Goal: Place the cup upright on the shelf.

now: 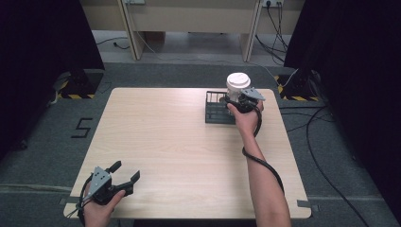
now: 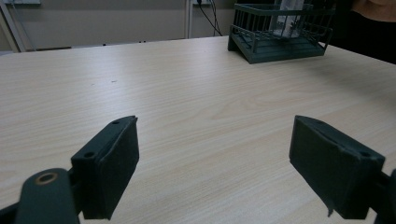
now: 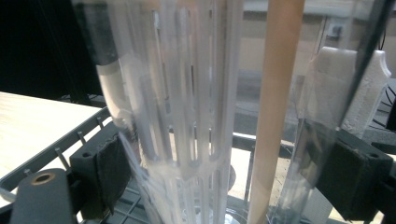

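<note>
Inside, right tongs (image 3: 224, 172) clamp clear holder (image 3: 187, 107).

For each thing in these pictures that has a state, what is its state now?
Left gripper: open, empty, low over the near left of the table.
Right gripper: shut on the clear container.
Clear container: upright, white lid on, inside the rack.
Rack: on the table, far right.

Black padded tongs (image 2: 215, 163), trailing cables
</note>
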A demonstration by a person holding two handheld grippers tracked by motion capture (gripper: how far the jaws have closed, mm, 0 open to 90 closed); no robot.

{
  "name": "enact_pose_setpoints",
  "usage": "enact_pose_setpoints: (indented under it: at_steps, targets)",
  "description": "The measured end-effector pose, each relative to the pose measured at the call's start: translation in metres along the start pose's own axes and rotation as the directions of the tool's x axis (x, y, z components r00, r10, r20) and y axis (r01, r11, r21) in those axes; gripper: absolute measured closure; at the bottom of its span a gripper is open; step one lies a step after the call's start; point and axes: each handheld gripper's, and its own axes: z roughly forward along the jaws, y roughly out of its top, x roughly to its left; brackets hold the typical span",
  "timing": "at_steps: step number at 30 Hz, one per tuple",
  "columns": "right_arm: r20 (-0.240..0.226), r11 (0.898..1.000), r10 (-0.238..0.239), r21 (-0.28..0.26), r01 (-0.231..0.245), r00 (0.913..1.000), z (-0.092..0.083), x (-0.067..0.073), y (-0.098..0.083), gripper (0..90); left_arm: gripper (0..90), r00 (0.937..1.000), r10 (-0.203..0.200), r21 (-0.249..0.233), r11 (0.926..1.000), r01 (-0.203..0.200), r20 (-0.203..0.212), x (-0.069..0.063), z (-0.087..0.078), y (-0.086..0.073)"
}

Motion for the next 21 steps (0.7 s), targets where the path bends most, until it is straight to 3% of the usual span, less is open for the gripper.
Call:
enact_pose_setpoints:
  at_steps: [12,21]
  targets:
    - [0.005,1.0,0.013,0.001,-0.013,0.9999,-0.014,0.003,-0.004,15.0,15.5,1.0,0.006,0.002,1.0,-0.006,0.002,-0.001,0.0,0.0]
    - [-0.014,1.0,-0.011,-0.008,0.011,0.9998,-0.031,0.004,-0.006,14.8,15.5,1.0,0.006,0.001,1.0,-0.006,-0.001,-0.001,0.0,0.0]
